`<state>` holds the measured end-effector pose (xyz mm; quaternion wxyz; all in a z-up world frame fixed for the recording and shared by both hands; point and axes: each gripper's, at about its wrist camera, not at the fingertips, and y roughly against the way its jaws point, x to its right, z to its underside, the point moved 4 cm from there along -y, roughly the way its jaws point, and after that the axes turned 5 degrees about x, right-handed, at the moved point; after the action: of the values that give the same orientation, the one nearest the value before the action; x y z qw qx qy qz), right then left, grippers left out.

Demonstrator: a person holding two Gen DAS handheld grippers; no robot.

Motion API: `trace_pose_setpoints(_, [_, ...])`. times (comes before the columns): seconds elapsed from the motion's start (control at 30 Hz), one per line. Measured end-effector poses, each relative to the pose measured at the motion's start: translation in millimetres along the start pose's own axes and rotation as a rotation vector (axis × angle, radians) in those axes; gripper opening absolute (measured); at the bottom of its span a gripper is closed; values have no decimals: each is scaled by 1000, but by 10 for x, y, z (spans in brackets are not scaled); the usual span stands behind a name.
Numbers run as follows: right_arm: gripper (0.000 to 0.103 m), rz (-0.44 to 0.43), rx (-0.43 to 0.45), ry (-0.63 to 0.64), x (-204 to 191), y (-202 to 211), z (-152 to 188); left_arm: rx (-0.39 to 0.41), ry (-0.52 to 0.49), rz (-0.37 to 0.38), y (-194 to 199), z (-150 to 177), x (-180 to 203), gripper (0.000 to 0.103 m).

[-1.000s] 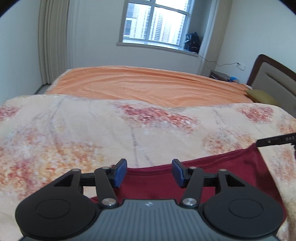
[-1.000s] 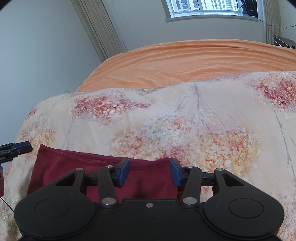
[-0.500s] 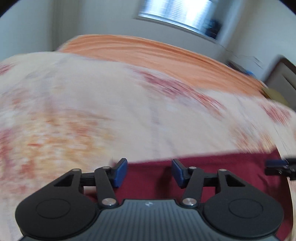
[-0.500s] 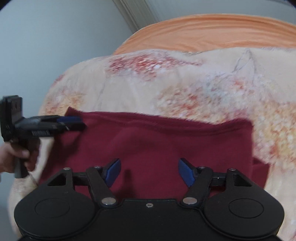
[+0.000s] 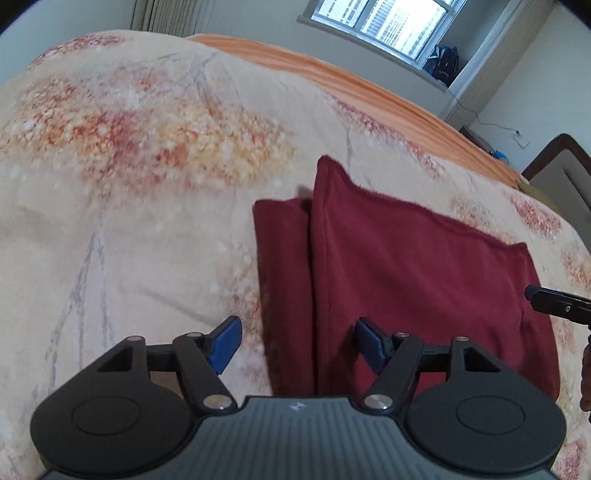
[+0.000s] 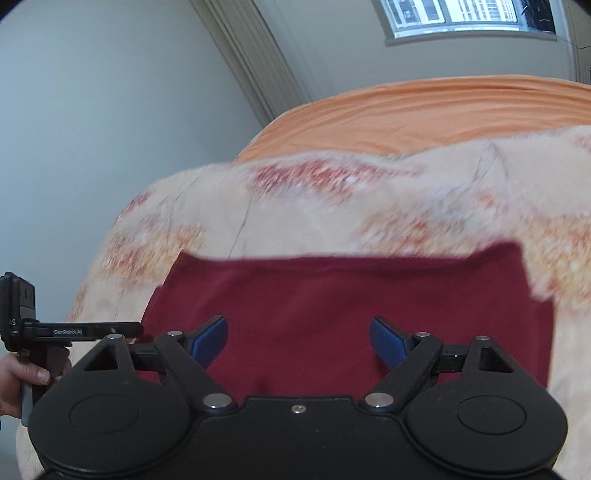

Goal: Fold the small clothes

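Cloth [image 5: 406, 280] now lies doubled on bed [image 5: 147, 184], released a second ago; left tool [image 5: 297, 341] and right tool [image 6: 297, 341] both opening, empty. Fold done.

Both grippers are built alike: the left gripper [image 5: 297, 345] and right gripper [image 6: 297, 343] have black linkage arms, round black hubs, silver screws and blue fingers [image 6: 208, 341]. White lettering is printed on the left gripper's side bar.

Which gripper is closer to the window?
Cannot tell. Left gripper and right gripper both hang over the red cloth, jaws opening, far from the window.
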<state>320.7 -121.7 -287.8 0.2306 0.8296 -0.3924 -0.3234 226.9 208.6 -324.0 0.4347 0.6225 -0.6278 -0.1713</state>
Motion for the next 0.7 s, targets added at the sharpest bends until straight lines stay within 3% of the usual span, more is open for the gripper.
trace_pose_setpoints(0.1, [86, 80, 6, 102, -191, -21, 120, -26, 51, 32, -94, -20, -102, 73])
trace_pose_setpoints(0.2, [86, 130, 12, 126, -234, -106, 84, -40, 108, 91, -243, -114, -169, 73])
trace_pose_setpoints(0.33, [86, 254, 36, 164, -140, -416, -176, -47, 151, 157, -400, -176, -223, 68])
trace_pose_setpoints(0.5, [86, 370, 21, 195, -67, -881, -473, -41, 121, 163, -395, -185, -192, 58])
trace_pose_setpoints(0.6, [84, 422, -38, 226, -37, -958, -313, -41, 112, 163, -382, -173, -185, 56])
trace_pose_setpoints(0.7, [85, 401, -52, 236, -165, -725, 66, -51, 105, 168, -367, -170, -164, 56])
